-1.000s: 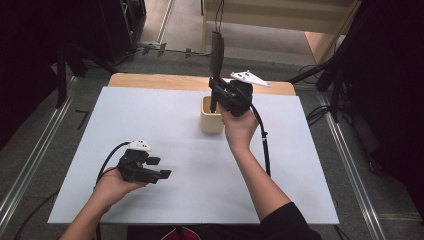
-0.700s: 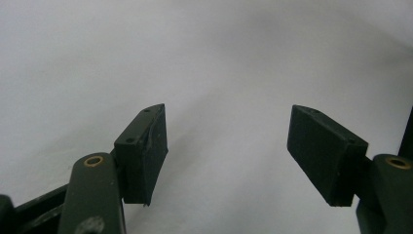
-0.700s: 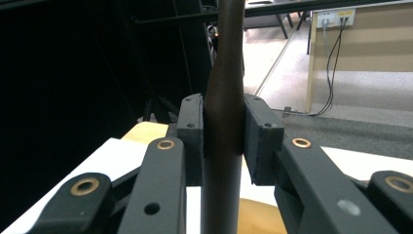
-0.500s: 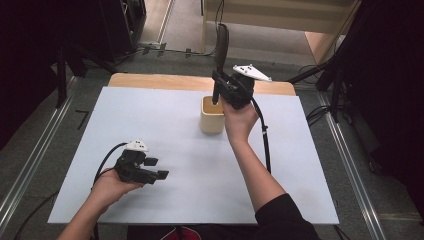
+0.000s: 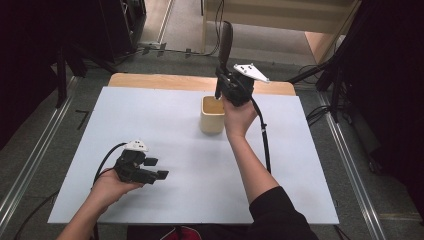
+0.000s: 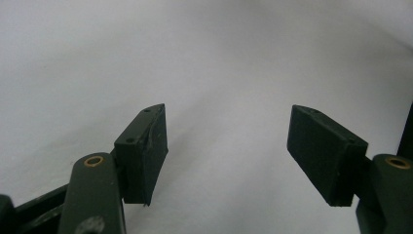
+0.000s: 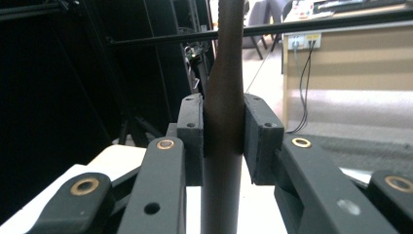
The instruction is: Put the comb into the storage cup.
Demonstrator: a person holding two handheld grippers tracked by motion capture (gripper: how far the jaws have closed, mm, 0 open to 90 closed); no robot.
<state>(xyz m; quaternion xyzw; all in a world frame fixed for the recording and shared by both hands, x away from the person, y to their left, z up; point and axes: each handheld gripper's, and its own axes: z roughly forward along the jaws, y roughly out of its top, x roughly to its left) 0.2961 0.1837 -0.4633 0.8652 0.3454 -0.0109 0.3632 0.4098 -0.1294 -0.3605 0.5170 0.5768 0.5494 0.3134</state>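
My right tool (image 5: 220, 84) is clamped on a long dark utensil (image 5: 223, 46), and in the right gripper view both pads squeeze its brown handle (image 7: 224, 97) from either side, the shaft running straight up between them. From above, I'm holding it raised over the far middle of the tabletop (image 5: 165, 120), the utensil standing nearly upright with its wider end pointing up and away. Its lower tip hangs just above the mouth of the cream cup (image 5: 212, 115); whether it dips inside, I cannot tell. The cup sits upright on the white surface, just beside my right hand (image 5: 239, 116). The grey three-cornered plate (image 5: 252, 72) tops the tool, and its cable (image 5: 263, 135) trails down along my forearm.

Over on the near left, my left tool (image 5: 156, 168) rests low in my left hand (image 5: 109, 186), jaws spread wide with nothing between them. The left gripper view looks along those two black pads (image 6: 146, 146) at bare white tabletop. It sits well apart from the cup.
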